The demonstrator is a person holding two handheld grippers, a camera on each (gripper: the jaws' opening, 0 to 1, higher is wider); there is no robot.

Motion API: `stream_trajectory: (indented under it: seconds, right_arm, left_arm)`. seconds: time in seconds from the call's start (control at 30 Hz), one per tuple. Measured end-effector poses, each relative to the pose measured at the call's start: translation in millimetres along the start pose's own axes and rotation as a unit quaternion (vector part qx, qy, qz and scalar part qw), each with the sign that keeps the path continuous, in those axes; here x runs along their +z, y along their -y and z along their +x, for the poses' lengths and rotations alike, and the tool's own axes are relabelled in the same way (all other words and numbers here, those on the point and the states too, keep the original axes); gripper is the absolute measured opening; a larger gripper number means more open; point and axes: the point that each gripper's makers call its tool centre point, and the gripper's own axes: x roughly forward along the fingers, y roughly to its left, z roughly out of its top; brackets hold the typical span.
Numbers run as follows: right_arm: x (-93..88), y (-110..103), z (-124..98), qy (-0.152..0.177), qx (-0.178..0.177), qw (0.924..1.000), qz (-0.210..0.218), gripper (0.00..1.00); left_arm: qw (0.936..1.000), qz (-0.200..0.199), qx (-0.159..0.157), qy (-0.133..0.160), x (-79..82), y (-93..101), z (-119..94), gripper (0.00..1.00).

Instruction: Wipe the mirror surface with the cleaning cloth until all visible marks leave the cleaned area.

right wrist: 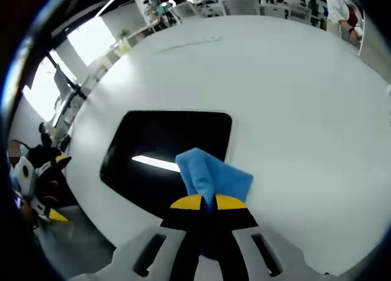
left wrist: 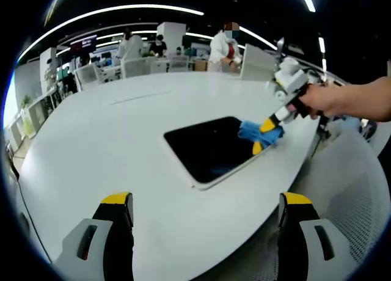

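The right gripper (right wrist: 208, 203) pinches the blue cloth (right wrist: 211, 174) on the mirror's (right wrist: 165, 143) four-o'clock edge; left gripper (left wrist: 208, 201) fingers spread wide above the desk (left wrist: 110, 140).

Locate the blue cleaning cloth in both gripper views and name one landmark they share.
Left gripper view: the blue cleaning cloth sits right of centre, at the mirror's right edge, pinched by the right gripper.
Right gripper view: low centre, bunched above the closed jaw tips.
Shared landmark: the dark rectangular mirror on the white table.

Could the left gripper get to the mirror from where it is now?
Probably yes: the left gripper is open, with bare table between it and the mirror; the right gripper and cloth occupy the far corner.
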Motion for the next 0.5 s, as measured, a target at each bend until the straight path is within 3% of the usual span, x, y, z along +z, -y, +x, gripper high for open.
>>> stream_trajectory:
  seconds: [0.3,0.5]
  right_arm:
    - [-1.2,-3.5,1.0,0.003,-0.045,0.9988,-0.018,0.01]
    - [-8.5,-6.2,-2.3,0.007,-0.034,0.9994,-0.003,0.01]
  left_arm:
    - [1.0,0.002,0.001,0.002,1.9,-1.2,0.7,0.99]
    - [1.0,-0.002,0.005,0.004,1.9,-2.9,0.2,0.99]
